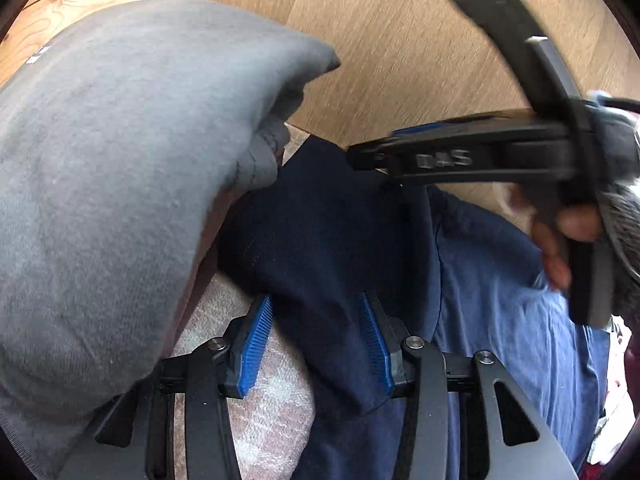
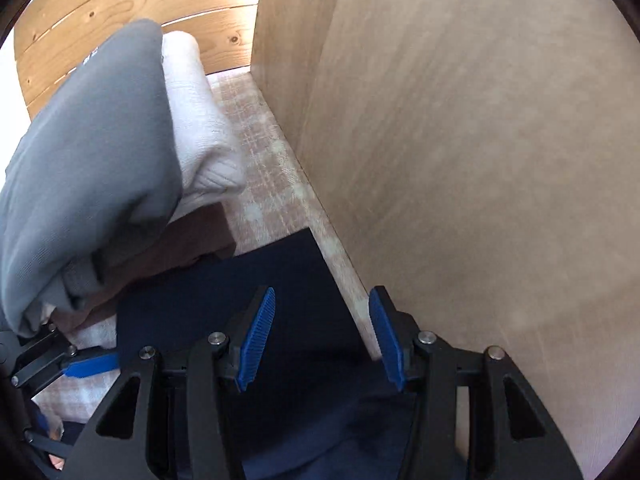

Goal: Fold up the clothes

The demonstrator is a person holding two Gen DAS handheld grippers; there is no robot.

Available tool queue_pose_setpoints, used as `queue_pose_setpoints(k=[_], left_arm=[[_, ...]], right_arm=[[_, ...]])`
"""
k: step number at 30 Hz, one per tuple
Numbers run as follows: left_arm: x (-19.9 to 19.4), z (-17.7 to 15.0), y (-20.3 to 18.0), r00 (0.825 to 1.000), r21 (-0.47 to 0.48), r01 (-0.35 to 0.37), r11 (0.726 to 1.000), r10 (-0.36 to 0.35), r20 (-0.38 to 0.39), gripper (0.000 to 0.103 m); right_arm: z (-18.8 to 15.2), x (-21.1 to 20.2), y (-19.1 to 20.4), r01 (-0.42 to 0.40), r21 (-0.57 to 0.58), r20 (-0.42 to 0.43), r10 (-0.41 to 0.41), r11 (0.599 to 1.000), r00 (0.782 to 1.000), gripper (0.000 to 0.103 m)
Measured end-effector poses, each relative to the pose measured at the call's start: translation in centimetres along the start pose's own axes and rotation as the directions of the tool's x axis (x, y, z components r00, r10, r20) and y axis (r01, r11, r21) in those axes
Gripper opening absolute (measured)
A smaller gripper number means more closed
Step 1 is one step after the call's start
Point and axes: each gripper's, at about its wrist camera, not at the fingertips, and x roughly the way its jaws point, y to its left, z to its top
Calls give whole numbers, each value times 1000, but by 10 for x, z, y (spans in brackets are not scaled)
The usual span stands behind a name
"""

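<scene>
A folded navy garment [image 1: 320, 240] lies across the checked cover, close beside a stack of folded clothes. My left gripper [image 1: 316, 344] has a corner of the garment filling the gap between its blue pads, and the cloth meets both. My right gripper [image 2: 322, 336] holds the same navy garment [image 2: 224, 280] at its edge beside the wooden panel. In the left wrist view the right gripper [image 1: 352, 156] comes in from the right, held by a hand [image 1: 568, 224]. The left gripper [image 2: 96, 362] shows at the lower left of the right wrist view.
The stack has a grey garment [image 2: 100, 160] on top, a white one [image 2: 200, 128] and a brown one [image 2: 192, 236] under it. A checked cover [image 2: 264, 160] is the surface. A wooden panel [image 2: 460, 160] stands close on the right, with wooden slats [image 2: 120, 12] behind. Lighter blue cloth [image 1: 520, 320] spreads right.
</scene>
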Motion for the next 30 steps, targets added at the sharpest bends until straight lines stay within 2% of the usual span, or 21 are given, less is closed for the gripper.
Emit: queue_pose_setpoints(k=[6,10,11,12,13,14,17,21,30], left_arm=[[1,0,5,1000,-20,21,1000,-20,18,41],[1,-1,8,999,-31,31,999,-30,20,33],[1,-1,9,999,-34,32,999,-31,19,31],[1,-1,10,999,-36,33,999,-33,18,29],[0,-1,11,999,-38,34,999,-33,19,26],[0,-1,12,999,-38,34,999,-34,20,25],[-2,-3,14,999,-36,48,998,-47,23,14],[-9,-4,17,997,-37,75,996,-74,37,3],[-37,6,10,989,12,108,994,-108,96,2]], right_arm=[[9,21,15,-13,-89,-30,10,996,999,49],[14,24,15,-42,-76,-34,39,996,999,48],[15,24,14,-60,-71,-36,57,996,998,37],[15,24,14,-78,-65,-39,76,995,996,17],[16,24,16,-76,-73,-40,74,994,996,7],[15,23,19,-61,-94,-42,57,994,997,4],[16,17,25,-50,-124,-39,45,991,998,3],[21,-7,15,-34,-90,29,37,995,999,3],[13,-78,-10,-54,-32,193,60,998,979,3]])
